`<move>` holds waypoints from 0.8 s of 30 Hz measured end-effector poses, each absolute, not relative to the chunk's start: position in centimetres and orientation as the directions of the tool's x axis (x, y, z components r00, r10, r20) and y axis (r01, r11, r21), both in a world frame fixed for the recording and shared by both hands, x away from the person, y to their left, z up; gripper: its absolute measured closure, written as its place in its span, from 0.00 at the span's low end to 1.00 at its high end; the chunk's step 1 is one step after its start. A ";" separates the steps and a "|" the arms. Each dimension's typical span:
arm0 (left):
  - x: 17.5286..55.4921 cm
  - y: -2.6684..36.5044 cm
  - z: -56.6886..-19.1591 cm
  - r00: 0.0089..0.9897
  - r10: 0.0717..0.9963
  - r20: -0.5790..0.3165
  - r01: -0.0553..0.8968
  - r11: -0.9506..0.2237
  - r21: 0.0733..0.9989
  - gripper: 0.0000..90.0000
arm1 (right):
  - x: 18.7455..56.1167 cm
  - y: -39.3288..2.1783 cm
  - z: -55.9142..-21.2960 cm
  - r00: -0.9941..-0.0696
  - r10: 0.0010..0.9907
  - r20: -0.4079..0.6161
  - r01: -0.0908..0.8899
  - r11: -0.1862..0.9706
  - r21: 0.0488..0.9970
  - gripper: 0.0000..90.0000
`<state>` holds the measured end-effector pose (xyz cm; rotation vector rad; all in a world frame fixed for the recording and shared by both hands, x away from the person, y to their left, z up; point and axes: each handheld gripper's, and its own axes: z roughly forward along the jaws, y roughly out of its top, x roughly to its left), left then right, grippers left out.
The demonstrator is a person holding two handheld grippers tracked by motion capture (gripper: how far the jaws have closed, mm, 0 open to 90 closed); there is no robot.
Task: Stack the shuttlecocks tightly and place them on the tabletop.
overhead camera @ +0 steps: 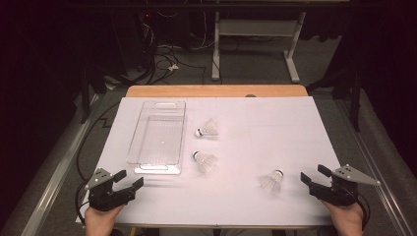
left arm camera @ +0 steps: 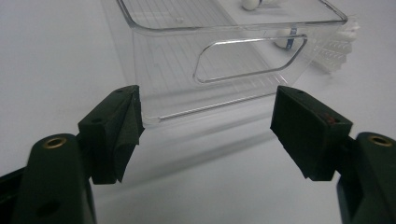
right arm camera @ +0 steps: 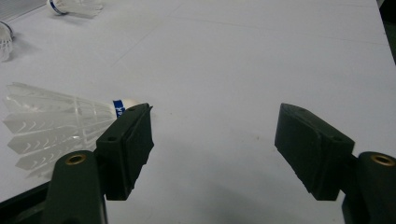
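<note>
Both hand-held grippers (overhead camera: 129, 179) (overhead camera: 312, 175) wide open

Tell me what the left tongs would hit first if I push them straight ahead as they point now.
Most likely the near end wall of the clear bin, the one with the handle cutout. The left tongs stand open with bare white table between them and that wall, though the gap is hard to judge.

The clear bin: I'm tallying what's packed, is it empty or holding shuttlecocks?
Empty: the clear bin shows a bare floor; all three shuttlecocks lie outside.
</note>
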<state>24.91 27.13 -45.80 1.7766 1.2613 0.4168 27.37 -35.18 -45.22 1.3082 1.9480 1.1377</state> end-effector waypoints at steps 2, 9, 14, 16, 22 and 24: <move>24.9 27.1 -45.8 0.424 0.881 -0.211 0.581 -0.086 0.809 0.29 | 27.4 -35.2 -45.2 -0.393 0.919 0.024 0.472 0.179 0.863 0.31; 24.8 26.9 -45.7 0.424 0.882 -0.205 0.578 -0.090 0.811 0.30 | 27.3 -35.1 -45.2 -0.393 0.919 0.026 0.475 0.179 0.862 0.31; 24.7 26.9 -45.6 0.423 0.883 -0.204 0.576 -0.089 0.812 0.30 | 27.3 -35.2 -45.2 -0.393 0.919 0.025 0.473 0.179 0.863 0.31; 24.6 26.9 -45.6 0.419 0.884 -0.205 0.577 -0.085 0.812 0.30 | 27.3 -35.1 -45.2 -0.397 0.918 0.024 0.471 0.181 0.863 0.31; 24.4 26.7 -45.3 0.417 0.886 -0.201 0.571 -0.084 0.816 0.30 | 27.3 -35.1 -45.2 -0.404 0.915 0.026 0.470 0.183 0.863 0.31; 24.4 26.7 -45.2 0.420 0.884 -0.203 0.572 -0.084 0.816 0.30 | 27.3 -35.1 -45.2 -0.403 0.915 0.026 0.471 0.183 0.863 0.31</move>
